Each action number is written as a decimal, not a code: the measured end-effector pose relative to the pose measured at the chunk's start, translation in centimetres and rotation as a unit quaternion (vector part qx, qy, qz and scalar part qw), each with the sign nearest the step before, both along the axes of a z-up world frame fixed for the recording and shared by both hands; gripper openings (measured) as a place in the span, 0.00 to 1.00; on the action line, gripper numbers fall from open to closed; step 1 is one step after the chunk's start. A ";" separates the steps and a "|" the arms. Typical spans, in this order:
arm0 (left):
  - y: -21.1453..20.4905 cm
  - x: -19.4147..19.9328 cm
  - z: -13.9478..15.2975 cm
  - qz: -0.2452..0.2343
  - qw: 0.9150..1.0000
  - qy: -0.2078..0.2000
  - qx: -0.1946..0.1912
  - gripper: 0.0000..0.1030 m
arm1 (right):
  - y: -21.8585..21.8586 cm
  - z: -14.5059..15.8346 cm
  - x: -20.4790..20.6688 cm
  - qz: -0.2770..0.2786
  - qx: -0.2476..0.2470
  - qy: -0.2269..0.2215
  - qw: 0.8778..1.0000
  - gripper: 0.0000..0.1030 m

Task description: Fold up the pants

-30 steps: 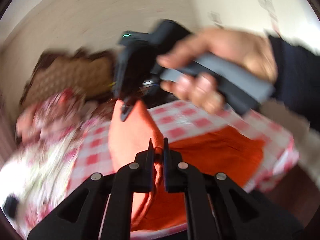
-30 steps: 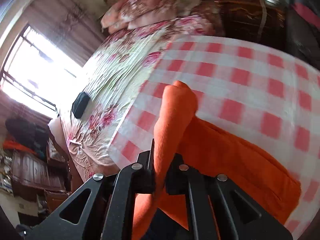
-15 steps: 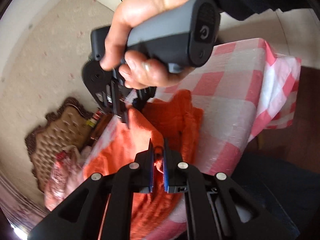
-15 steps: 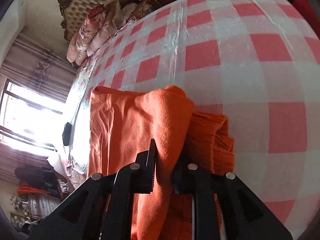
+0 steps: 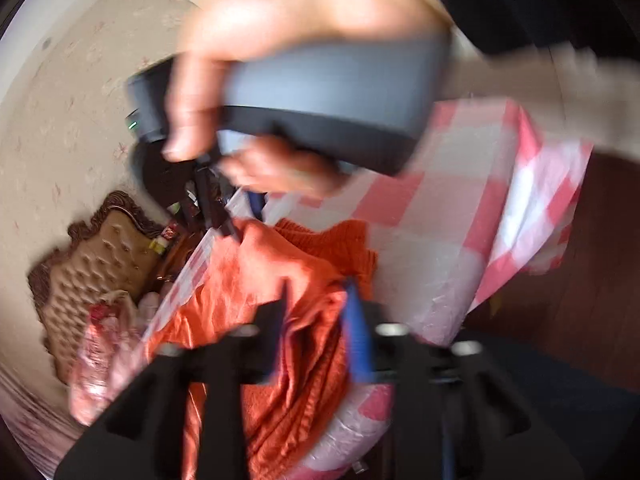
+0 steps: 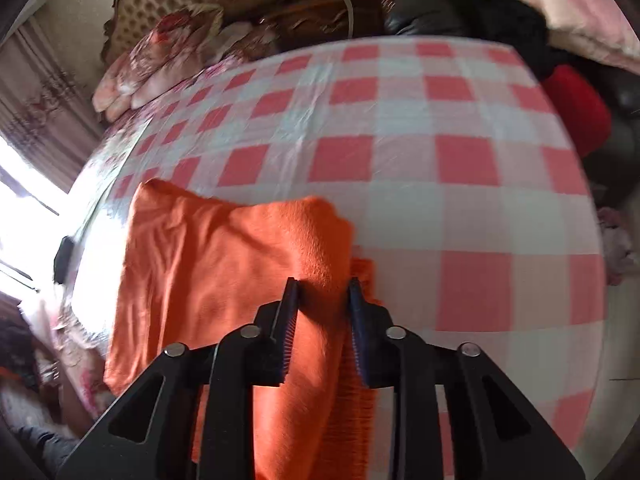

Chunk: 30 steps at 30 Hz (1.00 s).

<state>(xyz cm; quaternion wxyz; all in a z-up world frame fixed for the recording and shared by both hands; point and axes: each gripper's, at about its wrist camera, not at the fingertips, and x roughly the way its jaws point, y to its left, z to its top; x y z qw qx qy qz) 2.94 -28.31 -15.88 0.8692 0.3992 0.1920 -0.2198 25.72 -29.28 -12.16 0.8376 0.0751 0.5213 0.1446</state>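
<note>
Right gripper: jaws parted, with a thick roll of the orange pants lying between them — the fabric fills the gap but is not squeezed. Left gripper: jaws likewise apart, with bunched orange cloth between the blurred fingers; motion blur hides whether they touch it.

The pants lie in a doubled-over stack on the red-and-white checked cloth, near its edge closest to the cameras. In the left wrist view, the right hand is wrapped round the grey handle of its tool directly above the garment.

Step in hand, as judged: release at the end of a fold, the upper layer laid over the lower.

Next move calls for backing both grippers straight out along the fingers — without snagging the top layer — then smoothing the stack or taking a fresh grip for another fold.
</note>
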 end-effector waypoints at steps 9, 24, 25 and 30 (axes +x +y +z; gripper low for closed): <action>17.9 2.7 7.2 0.166 0.937 0.040 -0.306 0.51 | 2.9 4.2 -10.6 -0.033 -0.103 -0.175 0.979 0.39; 26.4 13.5 4.7 0.231 0.878 0.238 -0.344 0.22 | 5.6 -0.8 -11.3 -0.052 -0.136 -0.125 0.981 0.43; 25.8 15.8 4.9 0.222 0.885 0.242 -0.331 0.22 | 5.6 0.2 -10.5 -0.049 -0.125 -0.126 0.983 0.43; 22.7 22.3 3.1 0.234 0.895 0.264 -0.273 0.17 | 5.9 1.8 -5.5 -0.038 -0.093 -0.094 0.990 0.49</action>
